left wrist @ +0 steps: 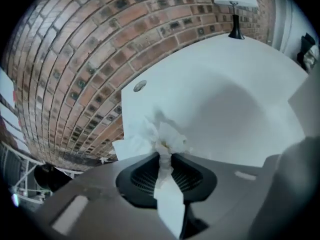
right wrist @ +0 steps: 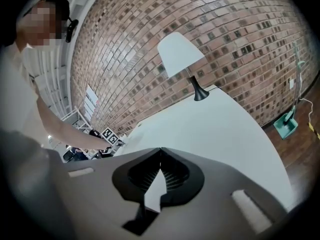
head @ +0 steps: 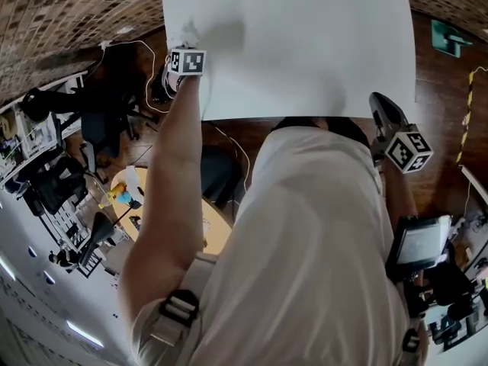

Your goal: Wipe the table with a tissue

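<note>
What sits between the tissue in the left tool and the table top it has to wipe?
Nothing visible. The left tool grips the tissue at the edge of the table. The white top ahead is bare, apart from a small round grommet near the corner and a lamp at the far end.

A white-shaded lamp (right wrist: 182,59) stands before the brick wall (right wrist: 225,29), a teal object (right wrist: 286,124) on the wooden floor (right wrist: 300,151).
</note>
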`<state>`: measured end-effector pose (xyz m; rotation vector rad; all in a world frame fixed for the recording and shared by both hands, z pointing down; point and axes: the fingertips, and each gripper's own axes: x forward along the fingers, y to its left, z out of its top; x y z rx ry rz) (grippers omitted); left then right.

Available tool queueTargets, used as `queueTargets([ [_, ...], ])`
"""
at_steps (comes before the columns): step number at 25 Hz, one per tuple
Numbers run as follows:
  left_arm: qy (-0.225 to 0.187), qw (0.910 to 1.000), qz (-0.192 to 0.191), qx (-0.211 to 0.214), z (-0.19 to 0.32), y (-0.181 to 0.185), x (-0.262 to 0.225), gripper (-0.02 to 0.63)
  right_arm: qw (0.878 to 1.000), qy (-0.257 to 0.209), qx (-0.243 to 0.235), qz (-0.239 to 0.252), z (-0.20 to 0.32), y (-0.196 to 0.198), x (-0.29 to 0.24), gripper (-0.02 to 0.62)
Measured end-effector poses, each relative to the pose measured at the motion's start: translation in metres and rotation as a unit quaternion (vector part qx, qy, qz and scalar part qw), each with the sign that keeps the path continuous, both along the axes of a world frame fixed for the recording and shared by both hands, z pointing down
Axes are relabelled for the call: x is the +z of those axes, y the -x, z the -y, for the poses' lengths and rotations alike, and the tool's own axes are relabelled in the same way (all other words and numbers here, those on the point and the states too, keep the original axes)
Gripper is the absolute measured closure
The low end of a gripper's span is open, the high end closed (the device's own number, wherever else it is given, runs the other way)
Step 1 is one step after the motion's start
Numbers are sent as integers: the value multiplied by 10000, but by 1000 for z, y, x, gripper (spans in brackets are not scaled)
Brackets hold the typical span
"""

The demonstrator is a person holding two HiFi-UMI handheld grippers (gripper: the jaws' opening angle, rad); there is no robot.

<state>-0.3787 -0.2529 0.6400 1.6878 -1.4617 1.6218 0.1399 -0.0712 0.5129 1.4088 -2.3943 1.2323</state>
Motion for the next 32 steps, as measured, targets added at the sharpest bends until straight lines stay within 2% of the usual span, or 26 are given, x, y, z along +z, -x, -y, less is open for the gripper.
queueTargets([
  [2,-30,9992,309,245,11,-4,3,534,10000,17,47,-24,1,3,-1,588],
  [5,-122,9956,570,731,24,-18,5,535,9999,49,111,-79,3,2,2,588],
  [8,-250,9878,759,1340,39,-45,6,535,9998,91,146,-100,3,0,4,588],
  [10,-380,9805,705,1794,51,-76,4,539,9998,106,130,-124,2,0,4,588],
  [12,-493,9710,349,2314,61,-117,0,547,9998,108,124,-151,2,-1,3,588],
  [14,-420,9641,-113,2619,64,-152,0,554,9997,96,145,-163,3,-4,1,588],
  [17,-166,9635,-751,2565,59,-179,4,557,9996,87,187,-187,1,-10,0,588],
  [19,-88,9622,-1006,2527,55,-188,3,557,9996,78,203,-192,0,-14,0,588],
  [22,132,9545,-1445,2604,46,-207,2,555,9996,52,233,-160,2,-19,-2,588],
  [25,284,9427,-1695,2860,36,-242,-2,545,9996,22,243,-158,2,-24,-3,588],
  [29,382,9353,-1919,2949,21,-290,1,545,9996,-13,241,-151,1,-29,-5,588],
  [32,439,9229,-2095,3200,6,-336,1,545,9995,-17,280,-141,-1,-37,-4,588],
])
